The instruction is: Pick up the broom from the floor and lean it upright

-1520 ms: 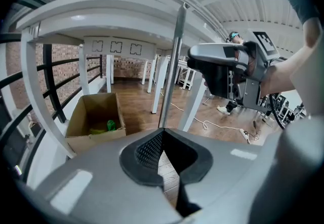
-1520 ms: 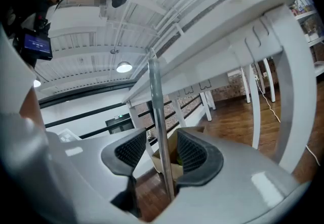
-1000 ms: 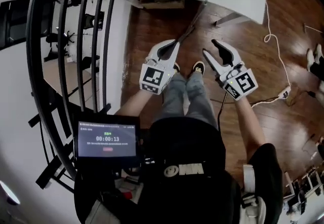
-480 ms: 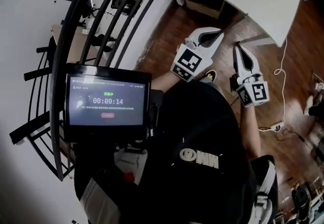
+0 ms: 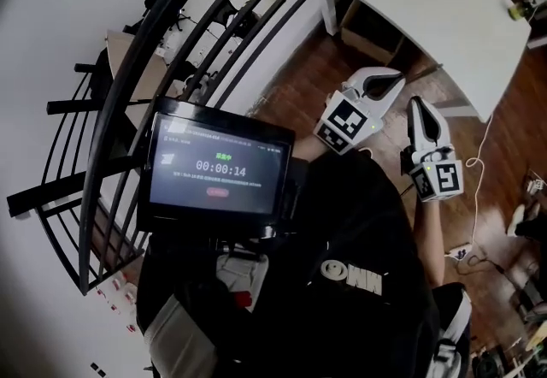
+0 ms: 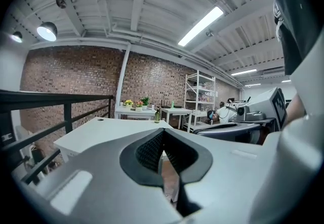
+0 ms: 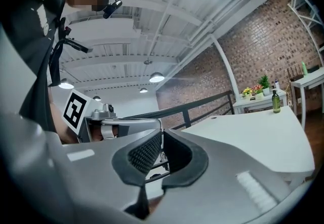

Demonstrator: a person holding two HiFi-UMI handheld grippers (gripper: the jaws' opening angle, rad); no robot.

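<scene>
I cannot make out the broom in any view now. In the head view my left gripper [image 5: 395, 77] and right gripper [image 5: 418, 104] are held up side by side in front of the person's chest. Both point toward the white table [image 5: 427, 0]. The left gripper [image 6: 163, 132] has its dark ribbed pads pressed together, with nothing between them. My right gripper [image 7: 162, 134] is also shut and empty. From the right gripper view I see the left gripper's marker cube [image 7: 76, 106] close beside it.
A black railing [image 5: 197, 51] curves along the left, and a lit screen [image 5: 218, 171] is mounted at the person's chest. A cardboard box [image 5: 372, 30] stands under the table. A white cable [image 5: 479, 145] runs over the wood floor to a power strip [image 5: 466, 252].
Both grippers have risen and the head view has swung left toward the railing. The right jaws went from wide open to shut. The broom handle seen by the left gripper earlier no longer shows.
</scene>
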